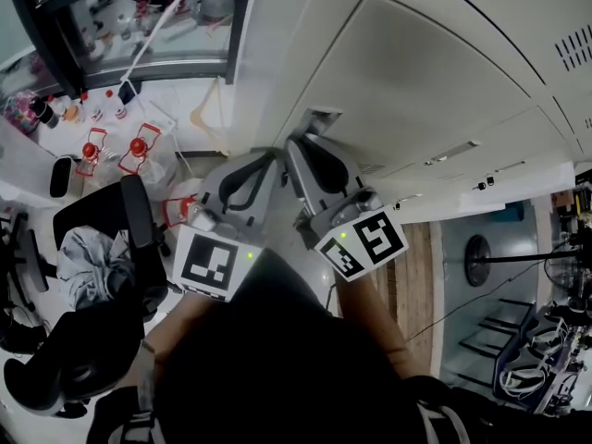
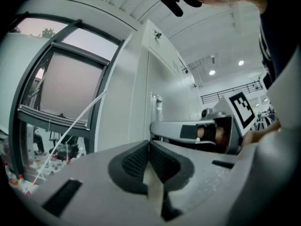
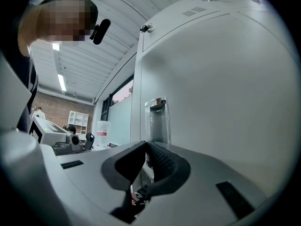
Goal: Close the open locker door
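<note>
Facing grey lockers [image 1: 518, 146] beside a window [image 2: 70, 88], aims the right gripper [image 3: 146, 146], fingers pinched shut on nothing, at the locker door [image 3: 211, 88] near its handle [image 3: 157, 117], seemingly to push it flush, left gripper [image 2: 148, 145] likewise closed, idle alongside.

Black chair [image 1: 139, 213] at lower left, grey cloth [image 1: 91, 255] heaped on its seat. Red-capped bottles [image 1: 138, 145] beyond, below window [image 1: 157, 26]. Wood floor strip [image 1: 413, 280] at right.

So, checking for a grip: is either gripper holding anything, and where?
Nothing visibly held. Left gripper shut, empty; right gripper has closed tips at the handle of the locker door.
</note>
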